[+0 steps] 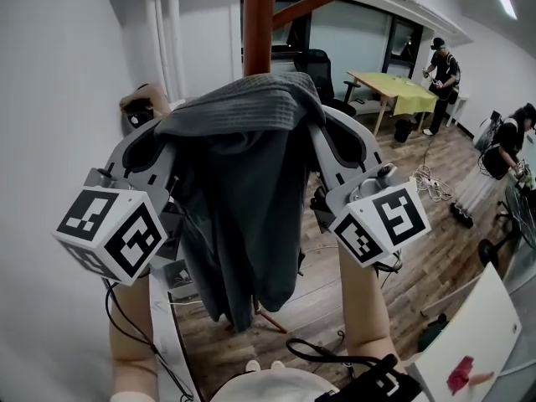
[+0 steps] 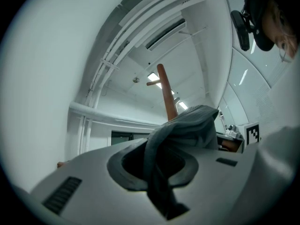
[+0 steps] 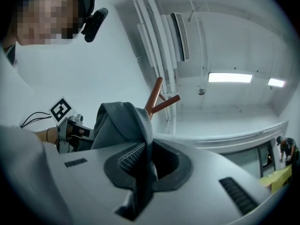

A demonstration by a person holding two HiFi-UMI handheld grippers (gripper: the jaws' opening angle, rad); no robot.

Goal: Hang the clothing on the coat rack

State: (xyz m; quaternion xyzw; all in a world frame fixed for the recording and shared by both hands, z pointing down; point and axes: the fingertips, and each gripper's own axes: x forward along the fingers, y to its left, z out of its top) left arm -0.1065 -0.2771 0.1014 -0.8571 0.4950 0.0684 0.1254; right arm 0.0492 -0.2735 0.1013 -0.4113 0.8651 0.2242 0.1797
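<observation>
The grey garment (image 1: 243,182) hangs between the two grippers, raised in front of the brown pole of the coat rack (image 1: 259,23). Its bunched top edge lies against the pole, below a slanted peg (image 1: 303,8). The rest drops in long folds toward the wooden floor (image 1: 360,283). Whether the cloth is caught on any peg cannot be told.

The left gripper (image 2: 158,175) has its jaws closed on a fold of the garment, and the cloth runs up out of the grip toward the pole. The right gripper (image 3: 140,168) is likewise clamped on a fold at the garment's other side, with its ribbed pad (image 3: 131,157) pressed against the fabric.

Well beyond the rack, two people stand near a table (image 1: 394,86) with a yellow-green cover.
</observation>
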